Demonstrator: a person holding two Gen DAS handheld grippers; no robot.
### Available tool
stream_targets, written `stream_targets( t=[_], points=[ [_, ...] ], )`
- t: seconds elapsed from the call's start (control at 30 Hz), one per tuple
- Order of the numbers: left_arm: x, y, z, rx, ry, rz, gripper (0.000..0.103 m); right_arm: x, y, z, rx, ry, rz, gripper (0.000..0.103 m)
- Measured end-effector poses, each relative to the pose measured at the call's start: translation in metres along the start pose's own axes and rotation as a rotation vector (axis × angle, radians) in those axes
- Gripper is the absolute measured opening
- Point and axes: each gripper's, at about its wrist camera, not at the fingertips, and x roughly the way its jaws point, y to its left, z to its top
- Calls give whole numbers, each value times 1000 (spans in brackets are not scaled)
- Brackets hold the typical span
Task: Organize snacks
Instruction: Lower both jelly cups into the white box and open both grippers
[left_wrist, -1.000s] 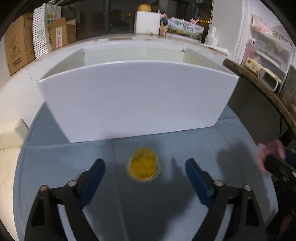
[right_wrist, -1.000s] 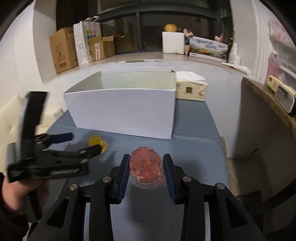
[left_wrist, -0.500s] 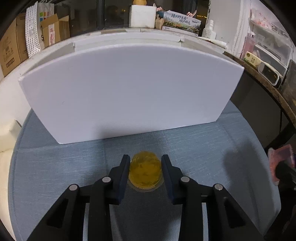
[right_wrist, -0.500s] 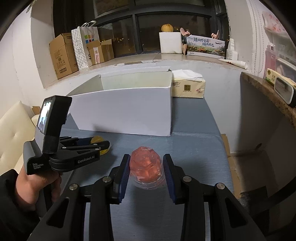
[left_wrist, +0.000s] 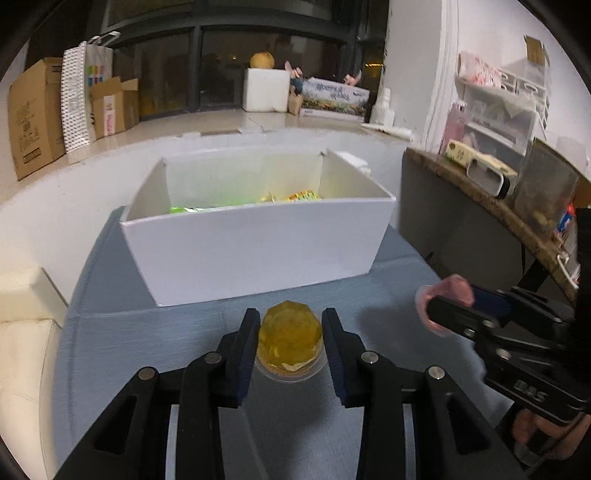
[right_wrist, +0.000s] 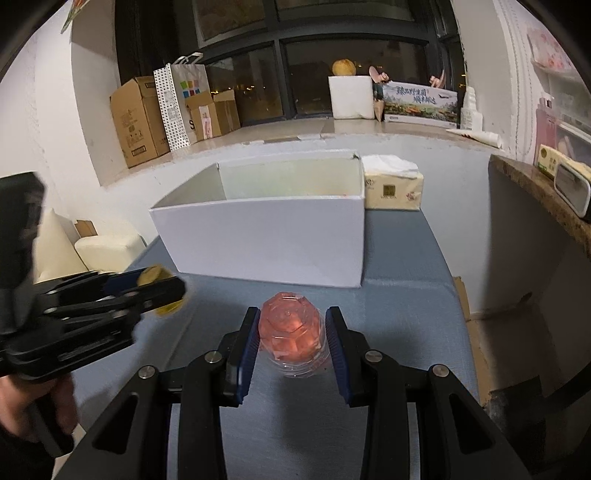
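Observation:
My left gripper (left_wrist: 290, 341) is shut on a yellow jelly cup (left_wrist: 290, 338) and holds it above the blue table, in front of the white box (left_wrist: 255, 251). Green and yellow snack packets (left_wrist: 295, 196) lie inside the box. My right gripper (right_wrist: 291, 338) is shut on a pink jelly cup (right_wrist: 291, 328), also lifted before the white box (right_wrist: 266, 243). The left gripper with its yellow cup (right_wrist: 162, 291) shows at the left of the right wrist view; the right gripper with the pink cup (left_wrist: 448, 295) shows at the right of the left wrist view.
A tissue pack (right_wrist: 393, 186) stands right of the box. A cream sofa (left_wrist: 26, 314) is left of the table. A dark counter (left_wrist: 480, 192) with clutter rises on the right. Cardboard boxes (right_wrist: 142, 118) and a bag line the window sill.
My left gripper closed on the yellow cup, then lifted it and drew back from the box. The right gripper kept the pink cup and rose a little.

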Motion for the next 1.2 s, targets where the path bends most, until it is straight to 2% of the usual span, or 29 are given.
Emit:
stream_targets(
  t=[0.2, 0.4, 0.7, 0.8, 0.93, 0.97, 1.0, 1.03, 1.07, 1.1, 1.13, 1.2],
  points=[
    [-23, 12, 20, -3, -56, 14, 39, 5, 14, 19, -16, -20, 25, 39],
    [-21, 35, 54, -30, -105, 27, 39, 15, 16, 57, -22, -56, 47, 39],
    [18, 59, 122, -11, -135, 47, 39, 57, 2, 130, 9, -74, 24, 39],
    [38, 64, 139, -6, -129, 56, 39, 78, -2, 150, 0, -68, -10, 39],
    [62, 65, 151, 22, -129, 106, 41, 103, -9, 164, -2, -44, -24, 40],
    [65, 66, 152, 21, -125, 116, 47, 109, -10, 165, -3, -30, -27, 40],
    [72, 71, 154, 4, -114, 125, 71, 115, -12, 166, -1, -11, -21, 43],
    [75, 76, 154, -15, -117, 138, 102, 118, -14, 166, 0, -7, -29, 65],
    [75, 80, 153, -27, -128, 152, 103, 118, -15, 165, 2, -14, -43, 93],
    [75, 83, 151, -37, -140, 166, 103, 114, -17, 162, 7, -49, -61, 99],
    [77, 87, 150, -49, -133, 159, 103, 111, -18, 161, 7, -77, -73, 99],
    [79, 92, 146, -63, -108, 152, 103, 108, -22, 161, 25, -79, -80, 99]
  ],
)
